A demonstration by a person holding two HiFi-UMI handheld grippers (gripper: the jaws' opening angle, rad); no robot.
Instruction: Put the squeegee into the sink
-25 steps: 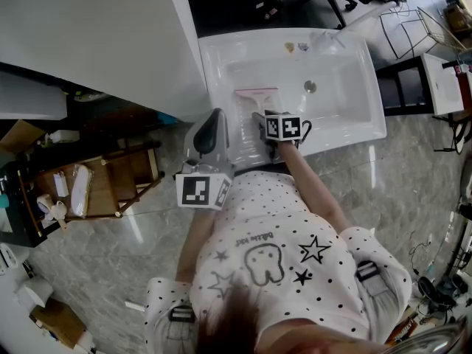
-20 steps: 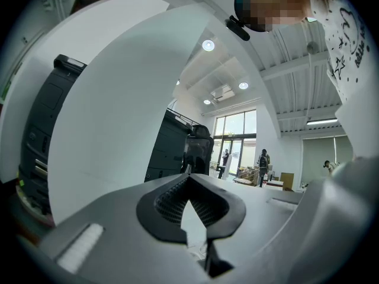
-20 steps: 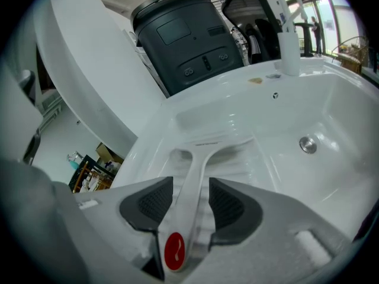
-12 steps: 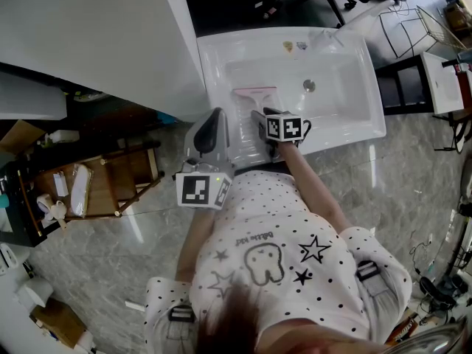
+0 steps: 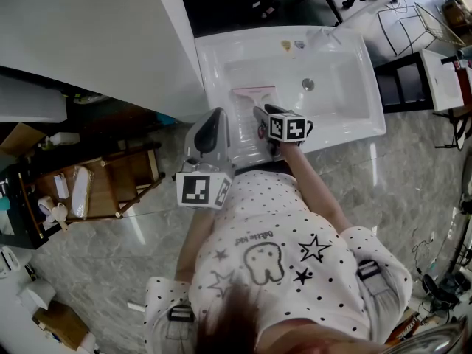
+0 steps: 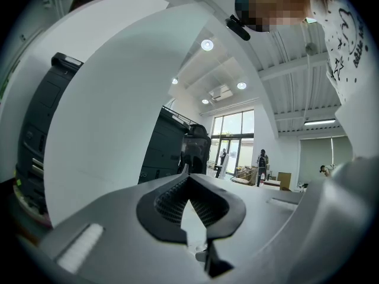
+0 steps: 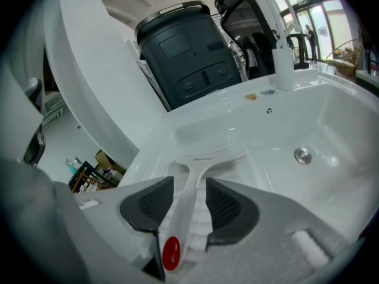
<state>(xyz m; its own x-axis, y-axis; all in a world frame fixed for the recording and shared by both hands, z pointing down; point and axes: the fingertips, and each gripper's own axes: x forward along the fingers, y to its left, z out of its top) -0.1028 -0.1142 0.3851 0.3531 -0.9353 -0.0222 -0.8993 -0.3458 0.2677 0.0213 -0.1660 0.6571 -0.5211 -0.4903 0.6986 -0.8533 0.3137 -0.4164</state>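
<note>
– Right claw [image 7: 189, 186]?
– Stood wide apart, pads not pressing. Had just opened up, then come in a little. Had the squeegee [image 7: 204, 158] handle loose in the gap.
– And the squeegee?
– Lay flat in the sink [image 7: 337, 114], on the ribbed part, blade end far off, left of the drain [image 7: 302, 155].
– Left claw [image 6: 188, 179]?
– Was shut tight, with nothing in it. Hung level, just outside the sink's near corner, next to a white panel [image 5: 88, 43].

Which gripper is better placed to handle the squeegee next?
Right. The right gripper is over the sink, jaws apart either side of the squeegee handle, having just closed slightly, pads not pressing. The left gripper is outside the sink, jaws together, empty.
</note>
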